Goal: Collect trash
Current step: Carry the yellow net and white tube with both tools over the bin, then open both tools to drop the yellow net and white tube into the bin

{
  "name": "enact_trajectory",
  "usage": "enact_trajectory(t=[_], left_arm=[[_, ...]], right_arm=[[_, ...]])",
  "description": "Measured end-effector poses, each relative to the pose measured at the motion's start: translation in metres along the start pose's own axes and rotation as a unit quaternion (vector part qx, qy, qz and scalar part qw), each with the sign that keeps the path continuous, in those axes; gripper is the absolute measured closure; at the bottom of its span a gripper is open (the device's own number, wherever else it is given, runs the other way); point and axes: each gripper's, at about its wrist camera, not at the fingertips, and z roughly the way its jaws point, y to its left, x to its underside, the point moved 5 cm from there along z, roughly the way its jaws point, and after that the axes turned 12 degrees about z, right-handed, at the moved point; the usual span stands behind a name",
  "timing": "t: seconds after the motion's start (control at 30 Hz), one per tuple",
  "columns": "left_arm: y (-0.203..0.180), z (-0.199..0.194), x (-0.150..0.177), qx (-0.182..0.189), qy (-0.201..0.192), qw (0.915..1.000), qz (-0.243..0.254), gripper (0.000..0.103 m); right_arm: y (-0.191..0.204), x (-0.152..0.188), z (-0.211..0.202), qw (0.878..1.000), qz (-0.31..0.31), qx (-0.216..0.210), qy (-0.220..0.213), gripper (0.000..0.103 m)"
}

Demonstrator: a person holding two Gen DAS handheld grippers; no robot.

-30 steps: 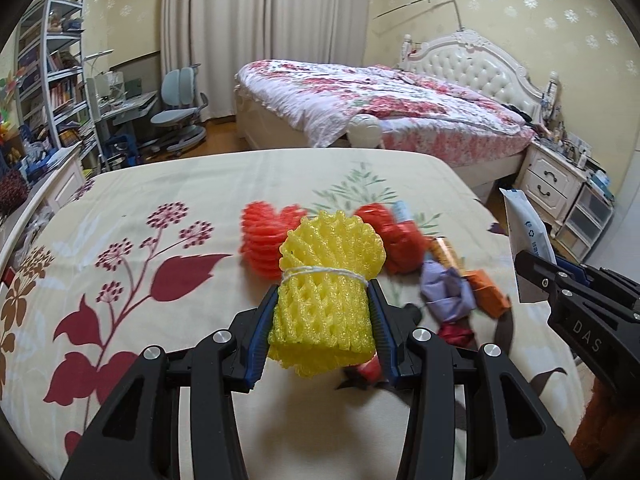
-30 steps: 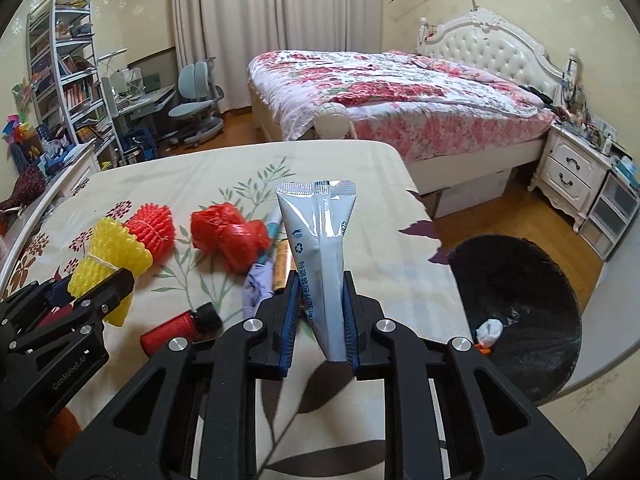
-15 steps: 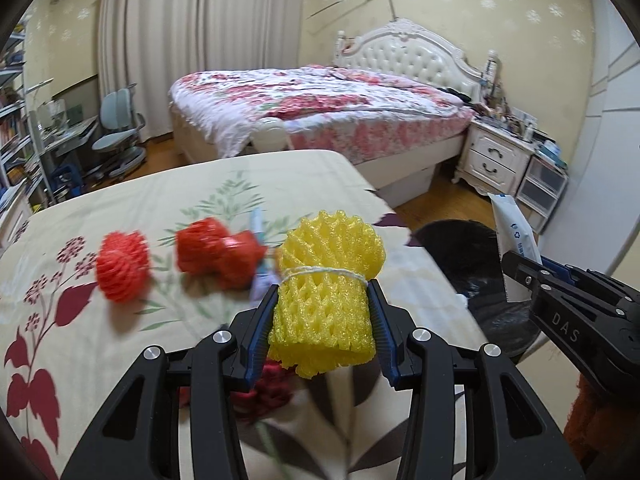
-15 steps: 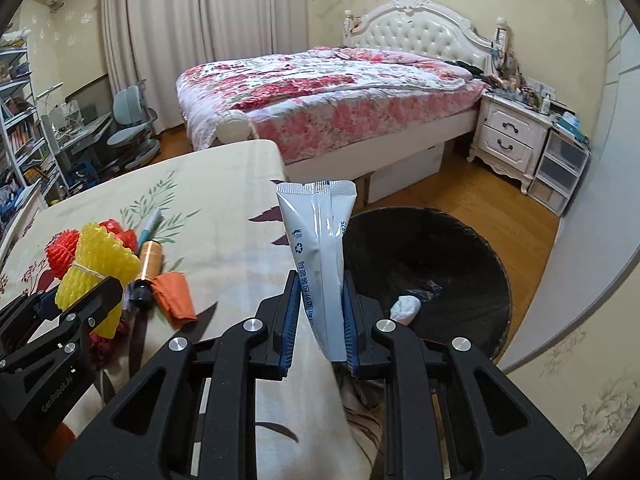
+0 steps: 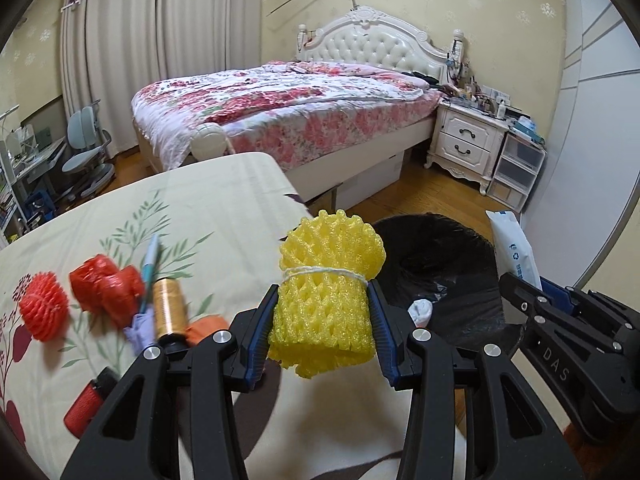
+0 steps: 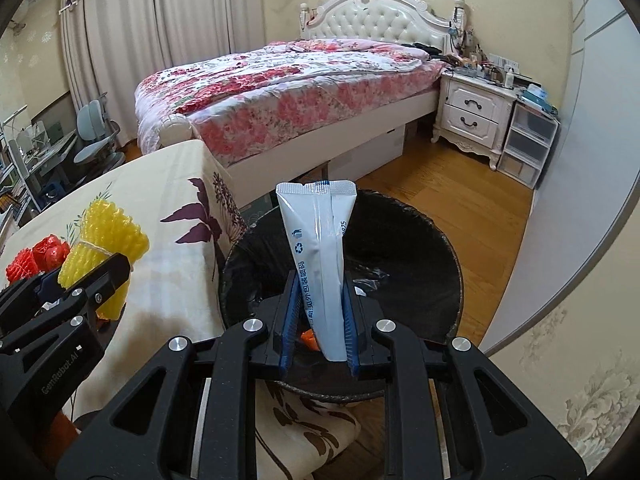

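Far to the left of the left gripper (image 5: 324,330), on the flowered tablecloth (image 5: 224,200), a round red foam net (image 5: 43,311) lies by itself. Just right of it sits a crumpled red wrapper (image 5: 106,285), and a blue pen (image 5: 149,262) leans against that wrapper's right side. A copper-coloured cylinder (image 5: 170,307) lies next, with a lilac scrap (image 5: 140,328) on its left and an orange scrap (image 5: 206,328) on its right, close to the gripper's left finger. Below them, near the lower left of the gripper's frame, a red cylinder with a black cap (image 5: 86,408) rests on the cloth.

The left gripper itself is clamped on a yellow foam fruit net (image 5: 326,300) tied round the middle with white string; the bundle stands upright between the blue pads, lifted off the table, at the table's right edge.

Ahead and to the right of that gripper, down on the wooden floor, stands a round bin lined with a black bag (image 5: 452,272); a white crumpled wad (image 5: 420,311) lies inside it.

Further right, the right gripper (image 6: 322,320) pinches a white and blue sachet (image 6: 318,256) by its lower end, so the sealed top points up. In the right wrist view, the sachet and the fingertips hang directly over the bin's mouth (image 6: 404,248), and a bit of orange litter (image 6: 309,338) shows down between the fingers.
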Motion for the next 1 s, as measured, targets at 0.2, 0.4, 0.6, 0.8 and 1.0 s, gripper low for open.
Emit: enact_trajectory(t=[0.2, 0.4, 0.6, 0.8, 1.0], left_arm=[[-0.015, 0.020, -0.009, 0.001, 0.007, 0.9999, 0.013, 0.058], [-0.022, 0.039, -0.014, 0.004, 0.018, 0.9996, 0.020, 0.058], [-0.030, 0.052, -0.023, 0.003, 0.022, 0.9994, 0.026, 0.058], [-0.035, 0.061, -0.029, 0.003, 0.024, 0.9992, 0.033, 0.058], [-0.039, 0.069, -0.033, 0.003, 0.029, 0.9989, 0.036, 0.051]], right_arm=[[-0.015, -0.005, 0.010, 1.000, 0.015, 0.005, 0.003, 0.083], [-0.023, -0.008, 0.022, 1.000, 0.028, 0.008, 0.007, 0.083], [-0.029, -0.013, 0.031, 0.999, 0.037, 0.010, 0.009, 0.083], [-0.036, -0.017, 0.037, 0.999, 0.045, 0.013, 0.010, 0.083], [-0.039, -0.019, 0.042, 0.999, 0.048, 0.016, 0.012, 0.083]])
